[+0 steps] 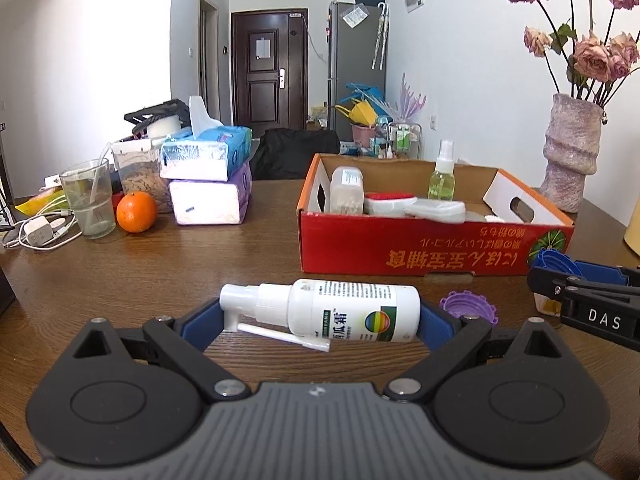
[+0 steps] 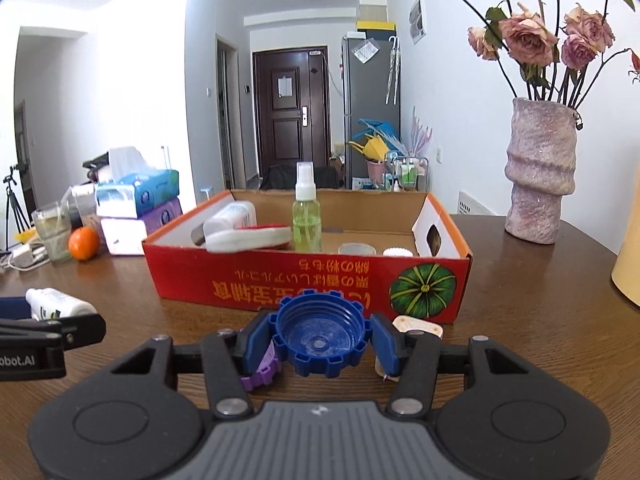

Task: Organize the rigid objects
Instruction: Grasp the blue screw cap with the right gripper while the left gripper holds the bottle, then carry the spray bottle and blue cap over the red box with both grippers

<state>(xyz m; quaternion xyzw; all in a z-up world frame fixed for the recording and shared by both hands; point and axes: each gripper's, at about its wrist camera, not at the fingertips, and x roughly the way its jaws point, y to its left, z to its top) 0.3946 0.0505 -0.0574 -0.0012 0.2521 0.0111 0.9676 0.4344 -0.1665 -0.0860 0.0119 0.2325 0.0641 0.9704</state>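
Observation:
A white spray bottle lies crosswise between the blue pads of my left gripper, which is shut on it end to end just above the brown table. My right gripper is shut on a blue toothed cap, held open side up a little above the table; in the left wrist view this cap shows at the right edge. A purple cap lies on the table below the right gripper's left finger. The red cardboard box stands just behind both grippers.
The box holds a green spray bottle, a white bottle and a red-and-white item. A small white piece lies by the box front. A vase of roses stands right; tissue packs, an orange and a glass stand left.

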